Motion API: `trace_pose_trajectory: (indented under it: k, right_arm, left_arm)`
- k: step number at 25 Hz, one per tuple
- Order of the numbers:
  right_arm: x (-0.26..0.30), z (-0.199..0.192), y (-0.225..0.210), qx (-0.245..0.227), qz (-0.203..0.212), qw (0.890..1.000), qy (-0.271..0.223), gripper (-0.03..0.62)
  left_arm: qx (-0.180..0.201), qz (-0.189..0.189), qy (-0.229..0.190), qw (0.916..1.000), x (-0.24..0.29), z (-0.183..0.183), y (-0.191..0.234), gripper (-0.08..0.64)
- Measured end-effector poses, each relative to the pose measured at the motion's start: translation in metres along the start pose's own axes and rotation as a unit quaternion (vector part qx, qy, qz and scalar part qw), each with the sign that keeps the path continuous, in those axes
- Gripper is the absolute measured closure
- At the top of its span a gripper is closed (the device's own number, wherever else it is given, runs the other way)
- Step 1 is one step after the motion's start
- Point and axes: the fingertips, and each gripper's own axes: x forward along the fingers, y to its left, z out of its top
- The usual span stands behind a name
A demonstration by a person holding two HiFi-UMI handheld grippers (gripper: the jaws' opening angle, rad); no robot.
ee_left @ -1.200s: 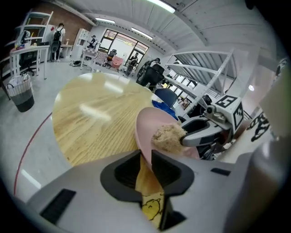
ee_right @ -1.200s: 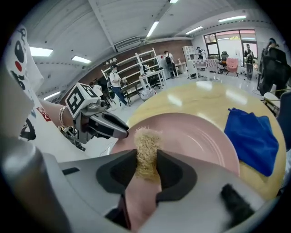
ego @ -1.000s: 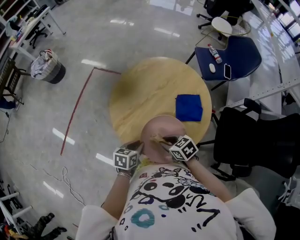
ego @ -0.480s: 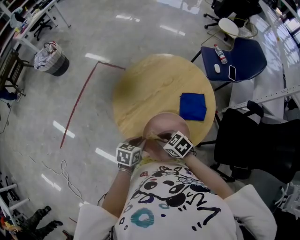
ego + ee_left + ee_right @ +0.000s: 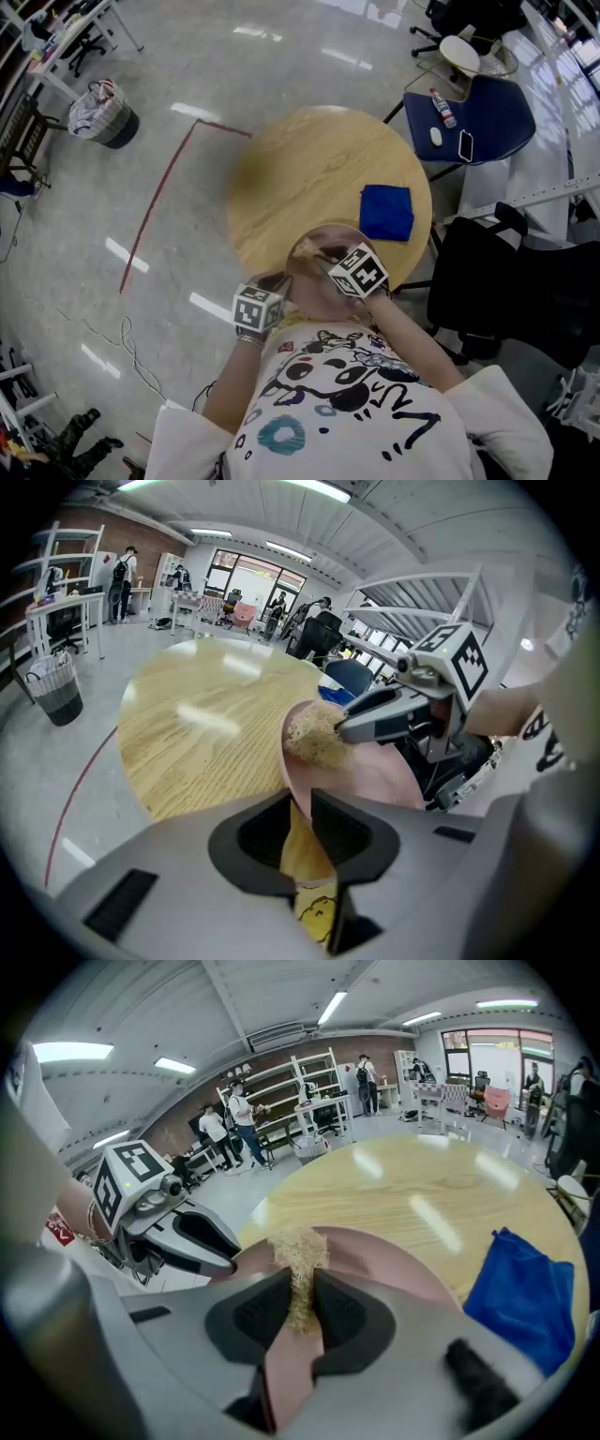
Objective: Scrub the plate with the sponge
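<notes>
The left claw (image 5: 300, 819) is clenched on the near rim of the pink plate (image 5: 380, 771) and holds it tilted above the near edge of the round wooden bench (image 5: 309, 178). The right claw (image 5: 300, 1299) is closing on the tan, fibrous sponge (image 5: 298, 1246) that sits between its jaws, the pads pressing into it, and the sponge rests against the plate's face near the far rim. A blue cloth (image 5: 386, 212) lies on the bench, near the plate on its right.
</notes>
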Motion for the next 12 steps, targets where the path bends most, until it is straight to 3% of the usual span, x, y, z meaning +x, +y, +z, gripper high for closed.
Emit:
trace_pose_trajectory:
  k: [12]
  right_arm:
    - [-0.028,-0.009,-0.052,0.041,-0.082,0.996,-0.014,0.514]
  left_arm:
    - [-0.022,0.01,-0.016,0.9996,-0.002,-0.001,0.002,0.488]
